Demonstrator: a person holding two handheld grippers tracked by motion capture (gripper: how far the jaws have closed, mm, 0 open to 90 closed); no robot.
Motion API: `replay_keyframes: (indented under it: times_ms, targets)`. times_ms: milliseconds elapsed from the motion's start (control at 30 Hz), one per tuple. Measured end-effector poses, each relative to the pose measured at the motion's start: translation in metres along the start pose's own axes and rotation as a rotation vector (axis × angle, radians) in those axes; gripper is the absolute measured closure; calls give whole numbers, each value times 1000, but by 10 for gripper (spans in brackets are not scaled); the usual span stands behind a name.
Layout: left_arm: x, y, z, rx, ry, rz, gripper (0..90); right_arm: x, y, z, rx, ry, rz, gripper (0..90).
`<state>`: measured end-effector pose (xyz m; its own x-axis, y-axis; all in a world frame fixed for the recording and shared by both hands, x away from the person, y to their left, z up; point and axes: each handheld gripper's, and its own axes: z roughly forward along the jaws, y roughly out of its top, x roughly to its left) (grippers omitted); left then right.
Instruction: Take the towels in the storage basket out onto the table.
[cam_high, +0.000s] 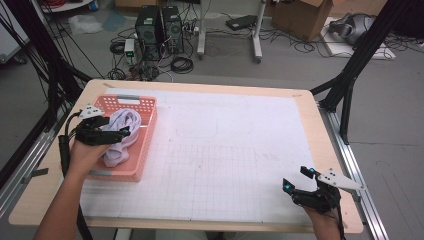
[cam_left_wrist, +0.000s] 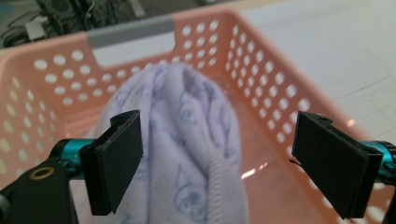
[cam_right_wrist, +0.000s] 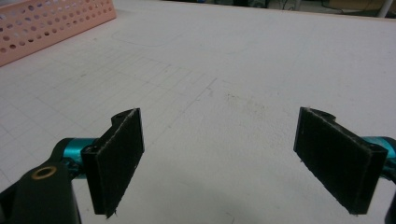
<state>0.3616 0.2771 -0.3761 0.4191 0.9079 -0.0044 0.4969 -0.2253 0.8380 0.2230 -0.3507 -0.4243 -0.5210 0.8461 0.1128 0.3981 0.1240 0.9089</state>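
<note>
A pale lilac printed cloth (cam_high: 121, 134) lies bunched in a pink perforated basket (cam_high: 144, 104) at the table's left. My left gripper (cam_high: 116, 131) hangs over the basket, open, its jaws wide apart on either side of the cloth (cam_left_wrist: 191, 140). In the left gripper view the basket's wall (cam_left_wrist: 261, 88) curves behind the cloth. My right gripper (cam_high: 299, 178) rests near the front right corner of the table, open, with bare gridded mat (cam_right_wrist: 210, 93) between its jaws.
A white gridded mat (cam_high: 225, 150) covers the wooden table (cam_high: 320, 130). The pink basket's corner (cam_right_wrist: 56, 23) sits far left in the right gripper view. Beyond the table are computer towers (cam_high: 160, 30), cables, a cardboard box (cam_high: 305, 17) and black frame legs (cam_high: 350, 75).
</note>
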Motion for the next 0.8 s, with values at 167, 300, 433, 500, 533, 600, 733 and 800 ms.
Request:
replay_keyframes:
  times_ms: [167,300,433,500,533,600,733,800]
  targets:
    - [5,-8,15,115,73,1,173,0,0,1,7,-1,1,147]
    - [4,-10,20,158,83,13,166,0,-1,2,10,1,3,147]
    - [6,-12,25,208,111,26,167,0,0,2,9,1,0,147]
    - [8,-13,27,230,130,13,162,0,-1,2,9,2,0,147]
    - [9,-14,28,238,129,13,158,0,-1,1,10,1,-1,147]
    - [8,-14,30,250,127,14,148,0,-1,1,8,1,-2,147]
    - [7,-17,35,299,124,17,136,-1,-1,1,11,0,5,147]
    - [5,-20,42,359,123,37,84,-1,-1,1,13,0,-7,147]
